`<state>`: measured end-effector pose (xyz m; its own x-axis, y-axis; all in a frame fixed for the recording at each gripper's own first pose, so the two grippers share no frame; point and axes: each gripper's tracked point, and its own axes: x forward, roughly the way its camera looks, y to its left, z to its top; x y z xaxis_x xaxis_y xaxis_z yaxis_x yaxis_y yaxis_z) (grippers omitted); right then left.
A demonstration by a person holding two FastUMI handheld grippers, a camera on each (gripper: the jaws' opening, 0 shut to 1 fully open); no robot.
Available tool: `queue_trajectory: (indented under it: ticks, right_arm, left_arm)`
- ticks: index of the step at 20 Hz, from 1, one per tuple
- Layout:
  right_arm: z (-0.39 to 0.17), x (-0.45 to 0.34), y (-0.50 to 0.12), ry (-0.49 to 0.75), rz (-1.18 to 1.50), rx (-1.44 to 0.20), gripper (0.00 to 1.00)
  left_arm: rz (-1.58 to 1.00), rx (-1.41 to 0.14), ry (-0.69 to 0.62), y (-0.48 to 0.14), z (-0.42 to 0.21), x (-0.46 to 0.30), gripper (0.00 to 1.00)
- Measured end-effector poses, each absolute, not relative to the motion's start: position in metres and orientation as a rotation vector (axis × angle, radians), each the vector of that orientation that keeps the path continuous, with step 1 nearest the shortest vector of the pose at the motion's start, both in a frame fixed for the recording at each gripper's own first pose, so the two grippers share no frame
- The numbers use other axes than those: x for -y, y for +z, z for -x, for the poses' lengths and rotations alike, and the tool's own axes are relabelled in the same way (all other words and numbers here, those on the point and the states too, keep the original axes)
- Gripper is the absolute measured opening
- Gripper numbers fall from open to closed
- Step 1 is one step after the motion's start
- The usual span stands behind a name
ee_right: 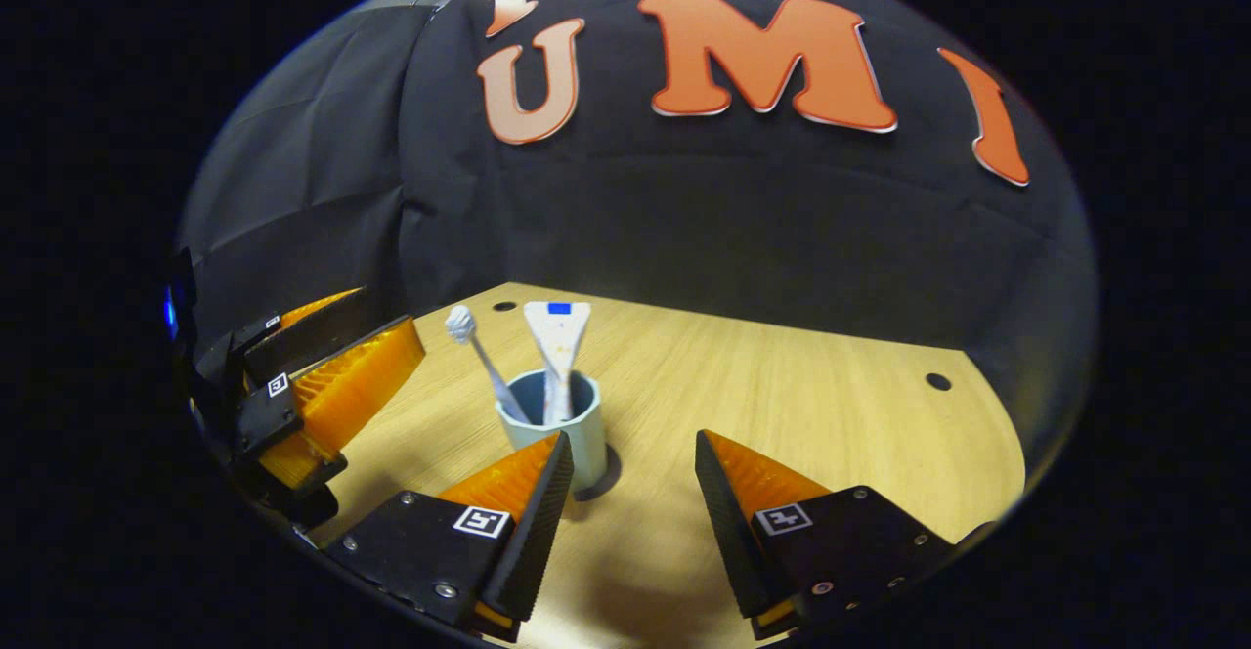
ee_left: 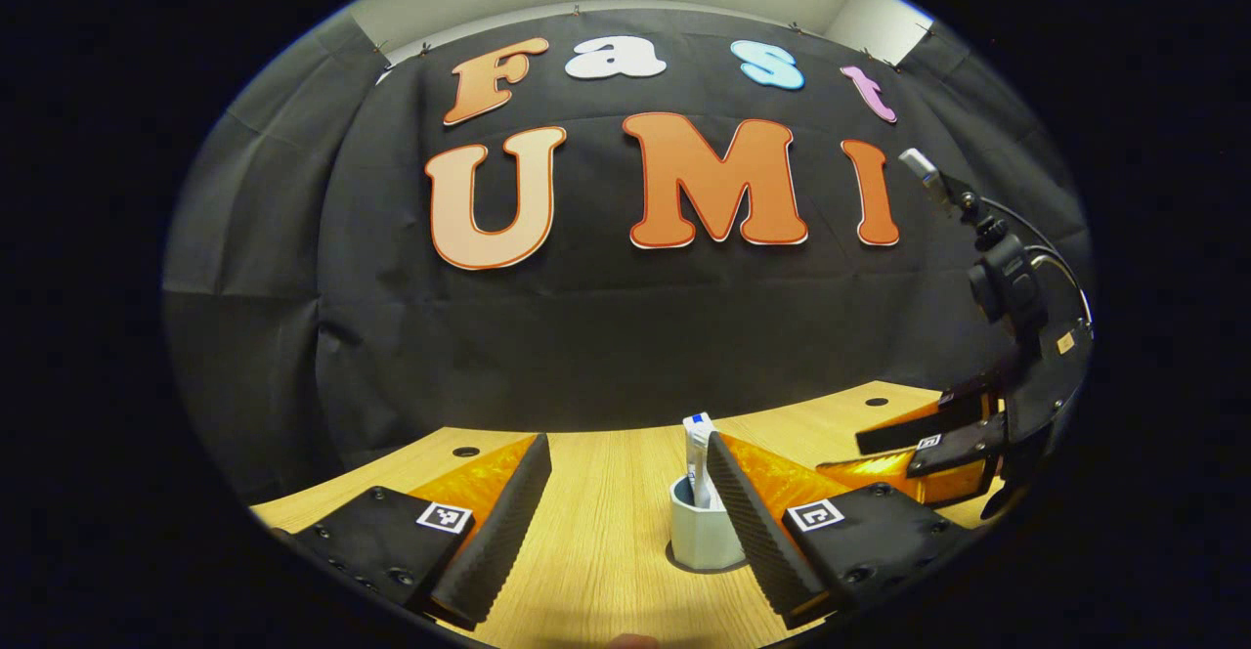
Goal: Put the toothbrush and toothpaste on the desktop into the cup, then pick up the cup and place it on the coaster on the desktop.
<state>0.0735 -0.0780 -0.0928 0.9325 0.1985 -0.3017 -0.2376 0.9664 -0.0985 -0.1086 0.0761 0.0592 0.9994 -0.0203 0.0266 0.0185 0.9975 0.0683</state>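
Closest in the left gripper view, left gripper (ee_left: 625,522) with fingers spread wide, nothing between them, hovering over the pale wood-grain desktop (ee_left: 606,571). Just past its right-hand finger, partly hidden behind it, a small pale grey-blue plastic cup (ee_left: 699,532) standing upright on a dark round coaster (ee_left: 676,561) – only a thin sliver of the coaster visible at the cup's base. Rising out of the cup, a white toothpaste tube (ee_left: 697,454) with a blue mark at its flat top end. Farther right, near the desk edge, right gripper (ee_left: 909,458) seen from the side, jaws apart and empty.

In the right gripper view, right gripper (ee_right: 625,493) likewise released, fingers wide over bare desktop (ee_right: 782,405). Just beyond the tip of its left-hand finger, the cup (ee_right: 557,429), upright, the coaster (ee_right: 608,478) showing as a dark crescent at its right foot. Inside the cup – white toothpaste tube (ee_right: 559,356) standing nearly straight, crimped end up, and a grey-handled toothbrush with white bristle head (ee_right: 484,361) leaning to the left, head up. Off to the left, left gripper (ee_right: 332,375) seen from the side, fingers parted, clear of the cup. Farther back, small dark holes (ee_right: 938,381) in the desktop, then black cloth wall (ee_right: 743,229) behind.
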Motion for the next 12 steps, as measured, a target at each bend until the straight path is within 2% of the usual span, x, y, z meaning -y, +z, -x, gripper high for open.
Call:
queue_trajectory:
  ticks: [6, 12]
  right_arm:
    - [-0.059, 0.123, -0.059, 0.114, 0.106, -0.172, 0.77]
    - [-0.052, 0.14, -0.05, 0.072, 0.123, -0.085, 0.77]
  left_arm:
    - [-0.07, -0.002, -0.033, 0.05, 0.1, -0.061, 1.0]
    - [-0.082, 0.016, -0.019, 0.056, 0.103, -0.053, 1.0]
